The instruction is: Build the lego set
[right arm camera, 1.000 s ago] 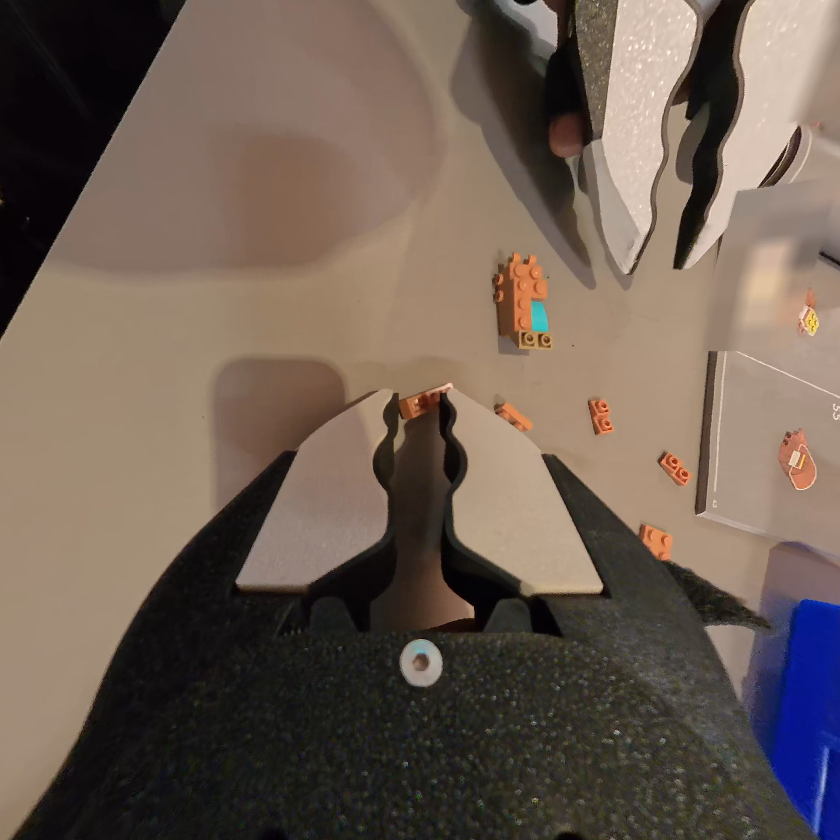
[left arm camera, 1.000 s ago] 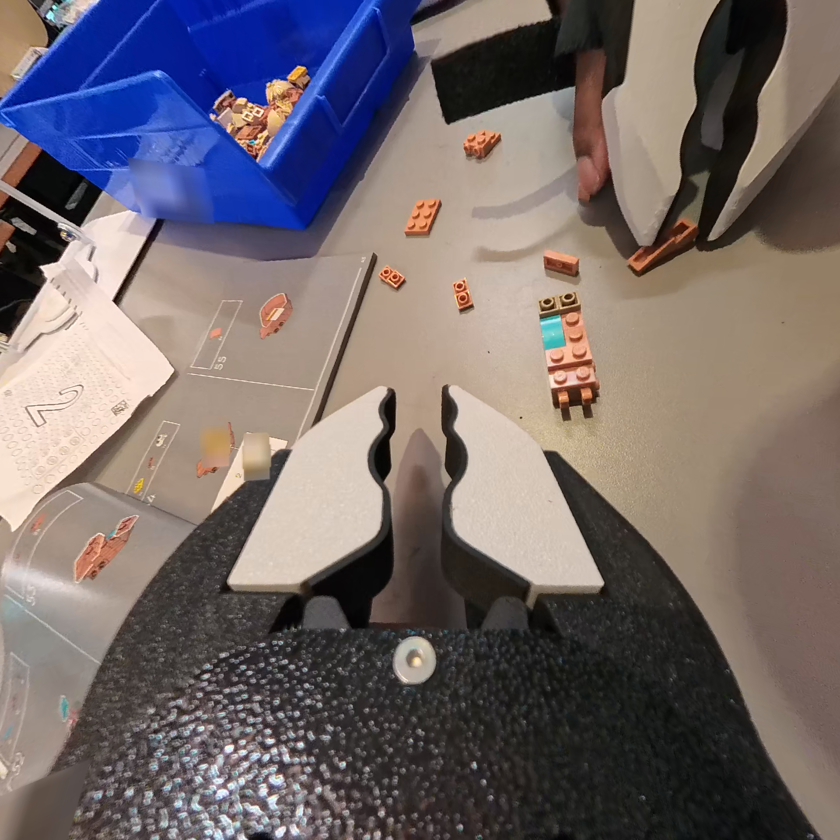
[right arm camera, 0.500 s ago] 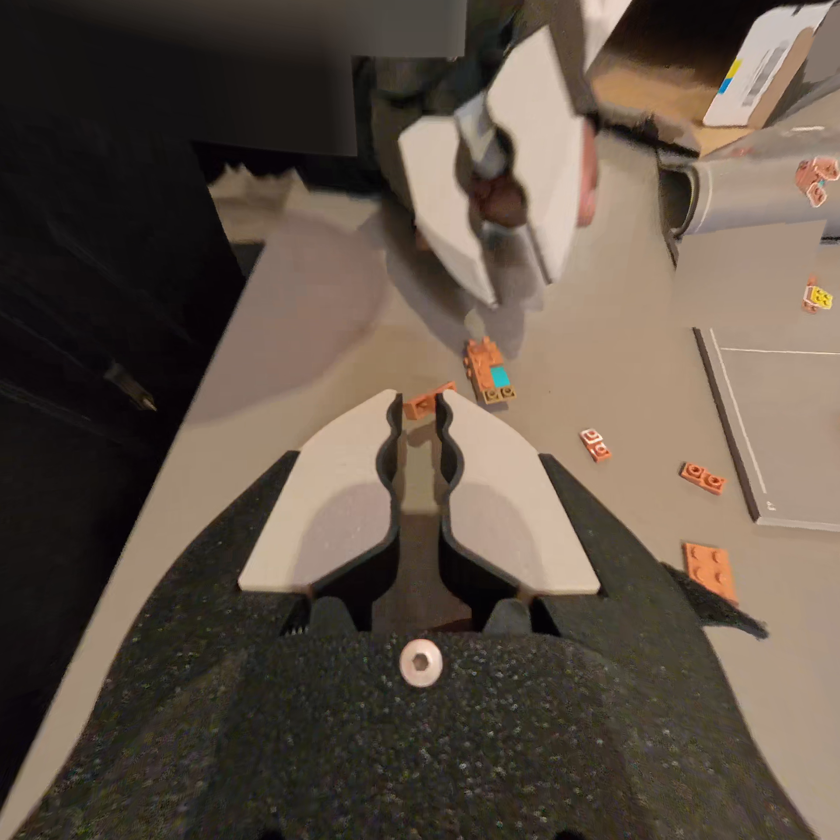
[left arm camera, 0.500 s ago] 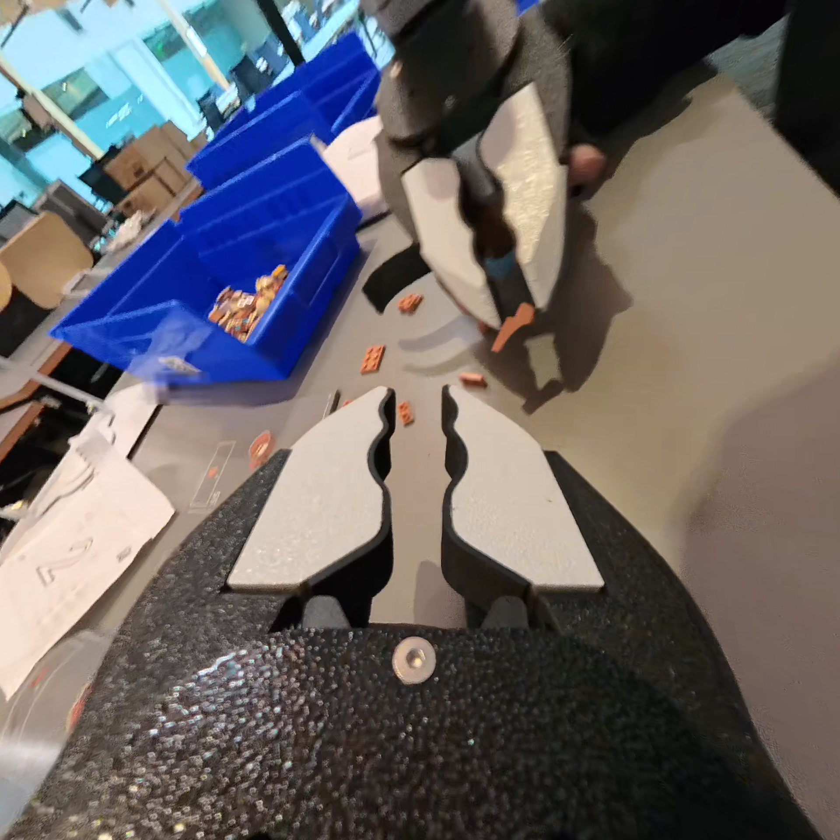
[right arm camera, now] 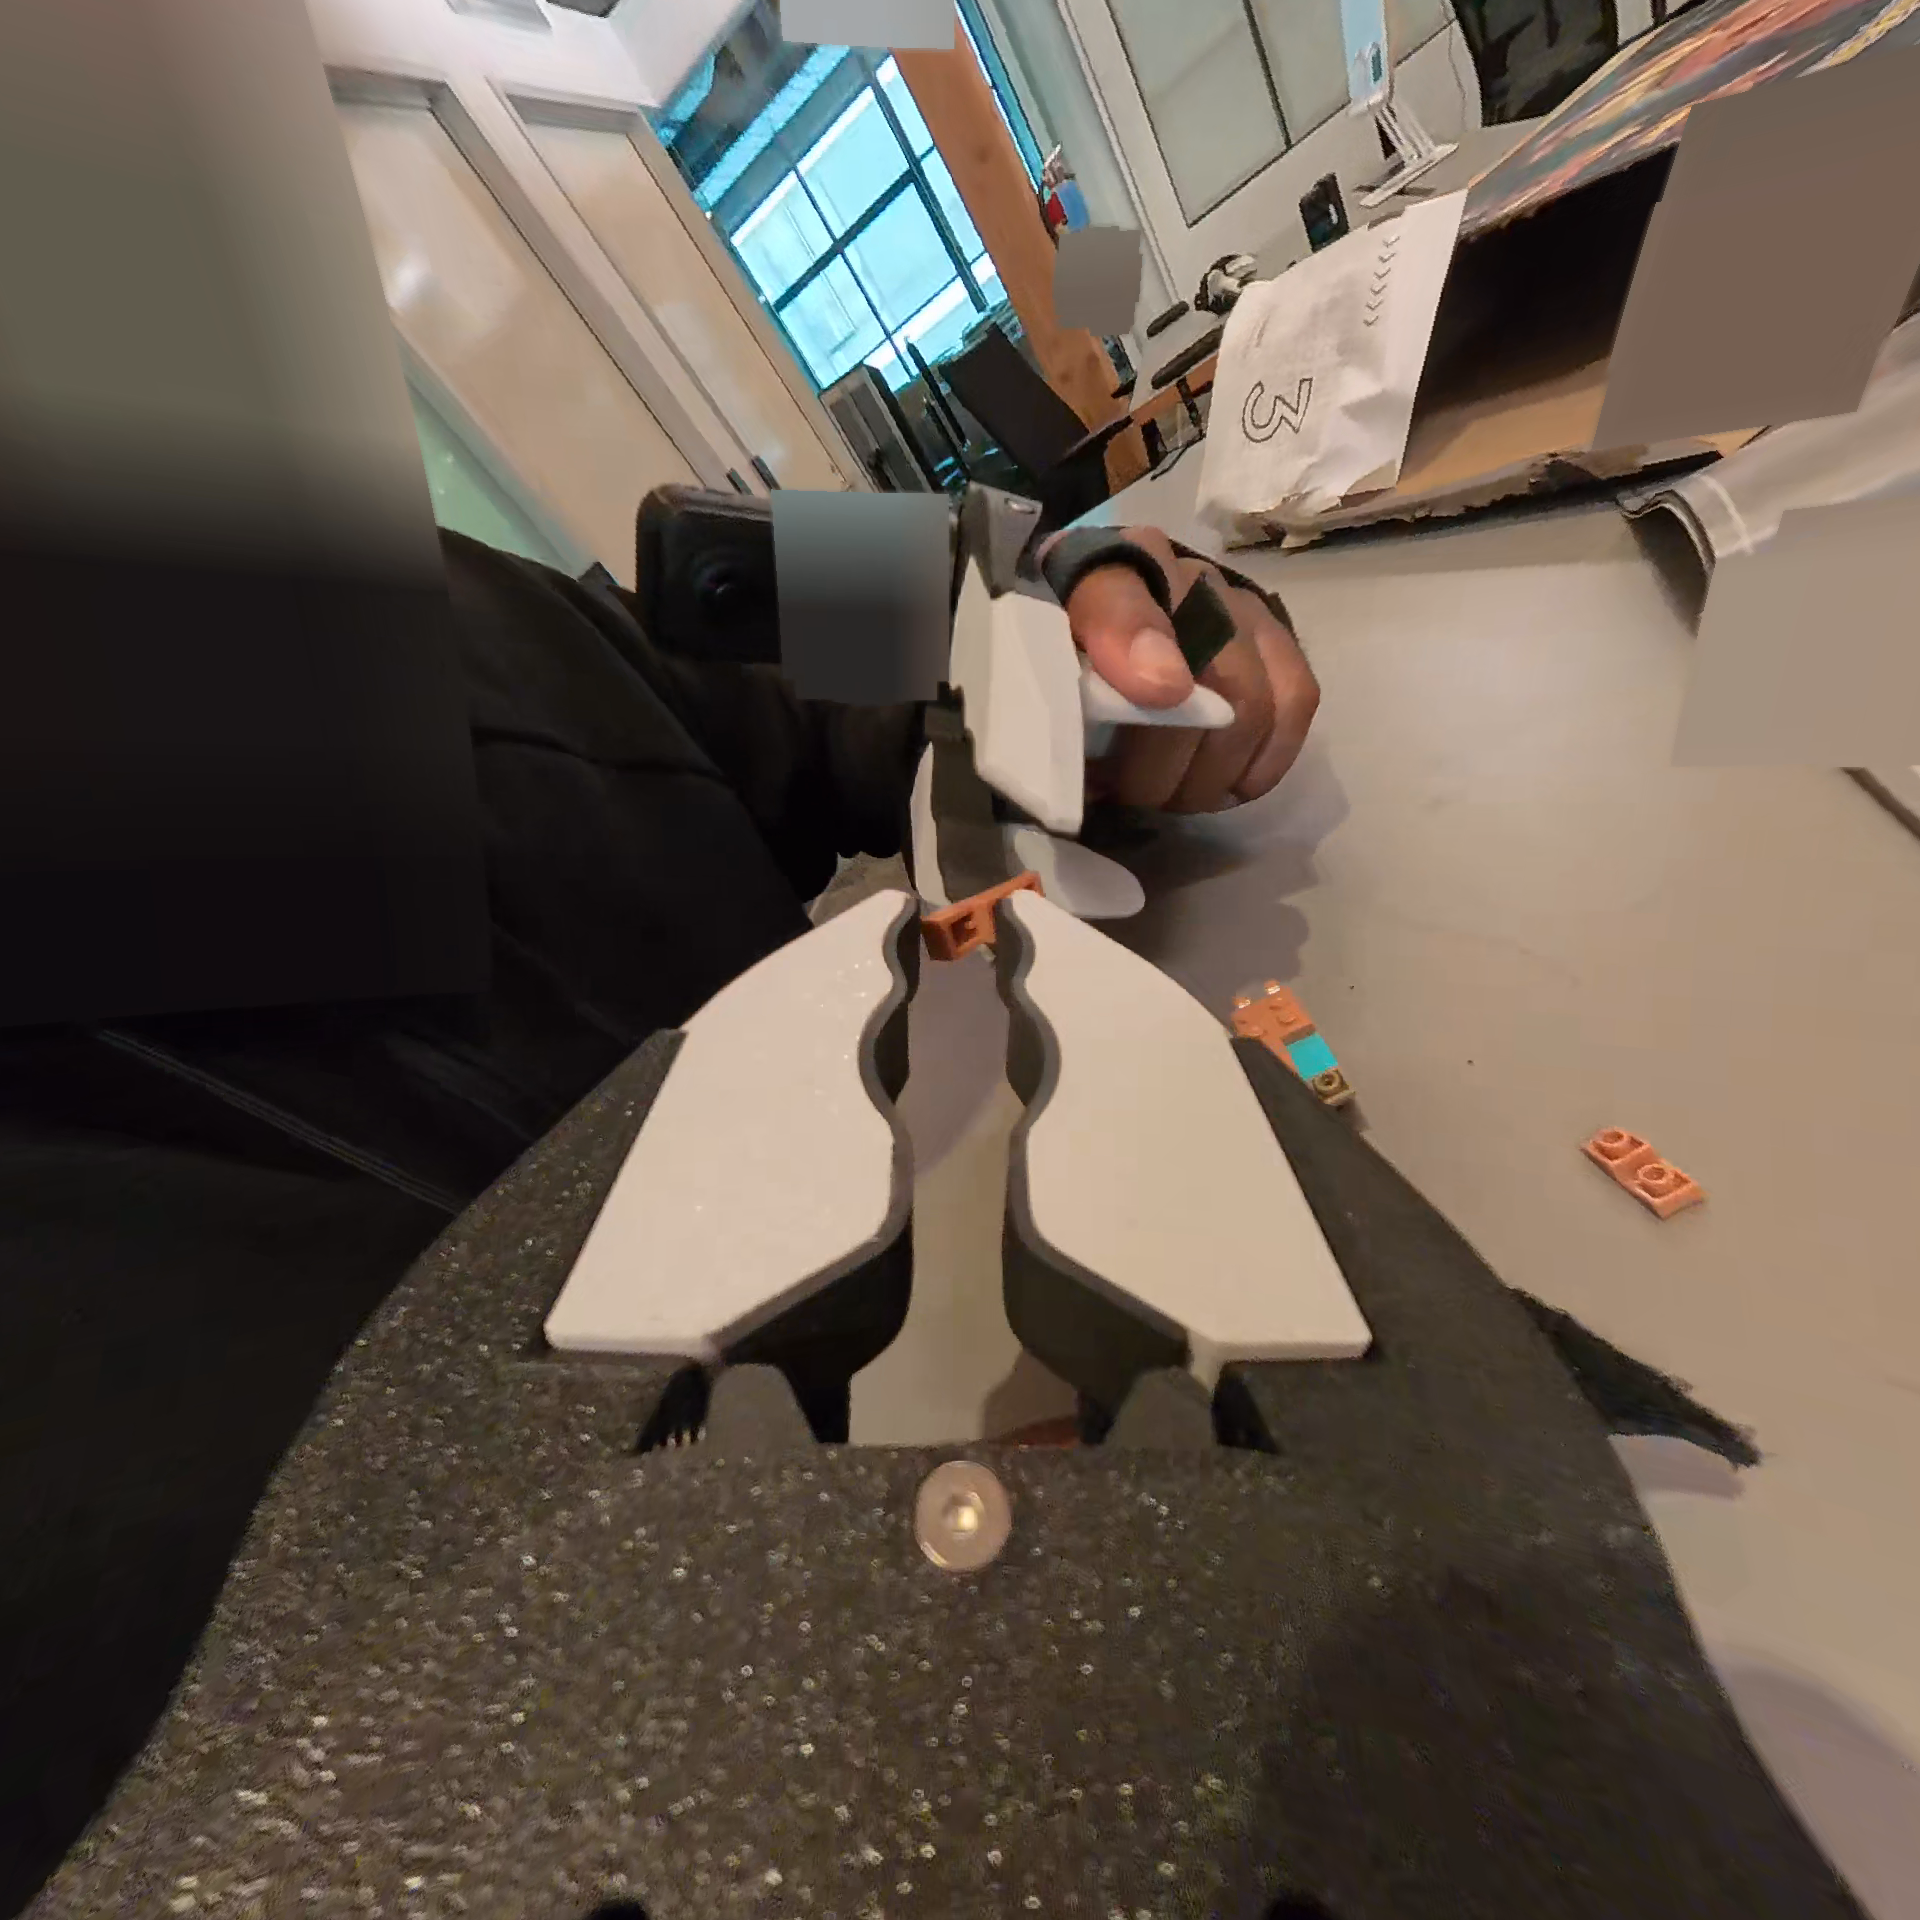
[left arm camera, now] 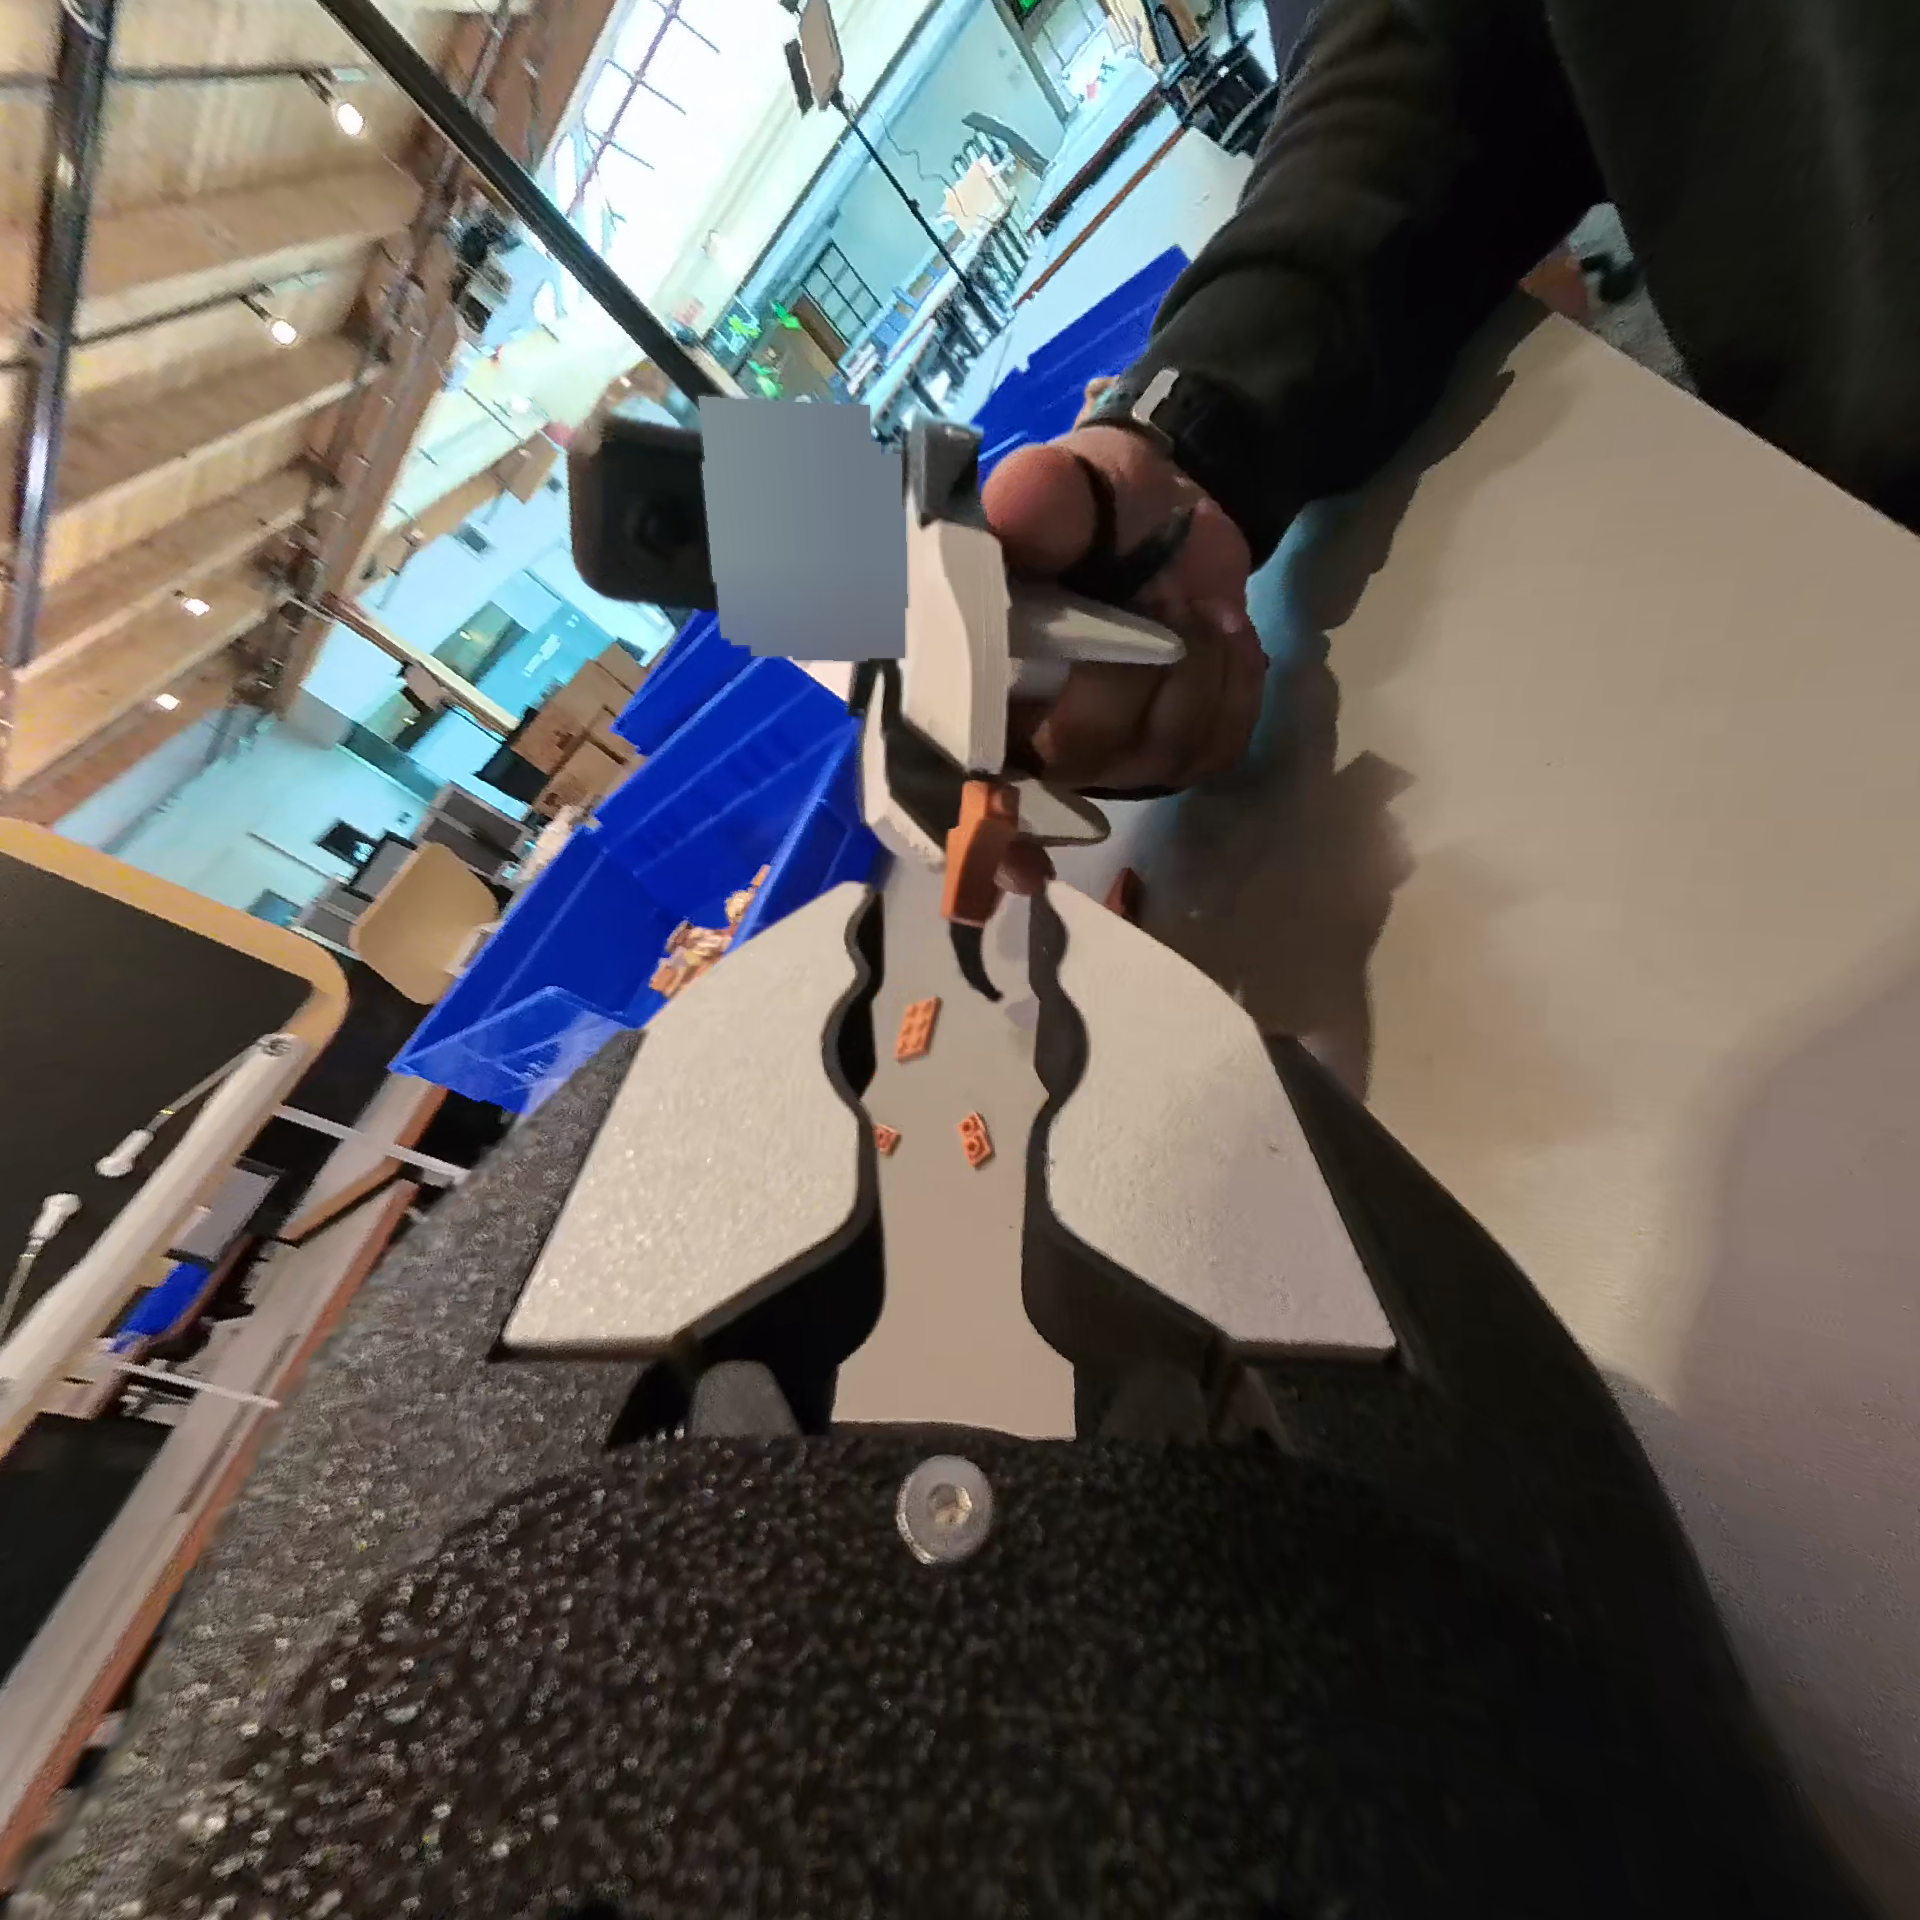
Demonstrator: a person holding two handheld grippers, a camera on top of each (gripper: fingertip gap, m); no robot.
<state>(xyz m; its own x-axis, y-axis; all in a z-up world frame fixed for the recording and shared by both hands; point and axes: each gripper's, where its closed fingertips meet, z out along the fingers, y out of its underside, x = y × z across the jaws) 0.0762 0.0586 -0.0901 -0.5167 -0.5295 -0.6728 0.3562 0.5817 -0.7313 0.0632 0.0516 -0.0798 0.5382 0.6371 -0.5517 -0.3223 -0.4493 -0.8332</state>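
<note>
Right hand-held gripper (right arm camera: 961, 920): pinching an orange brick (right arm camera: 964, 925) above the worktop (right arm camera: 1558, 935).
Left hand-held gripper (left arm camera: 956, 904): hanging spread, bare, facing it.
Around: loose orange plates (left arm camera: 916, 1031), blue bin (left arm camera: 623, 935) lying beside.

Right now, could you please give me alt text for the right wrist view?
The right gripper pinches an orange-brown brick piece at its tips, facing the left gripper over a grey table. A small brick assembly and loose plate lie right.

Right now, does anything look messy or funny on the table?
Yes. Small orange bricks lie scattered loose on the grey table outside the blue bin, and one orange brick hangs pinched in the right gripper.
</note>
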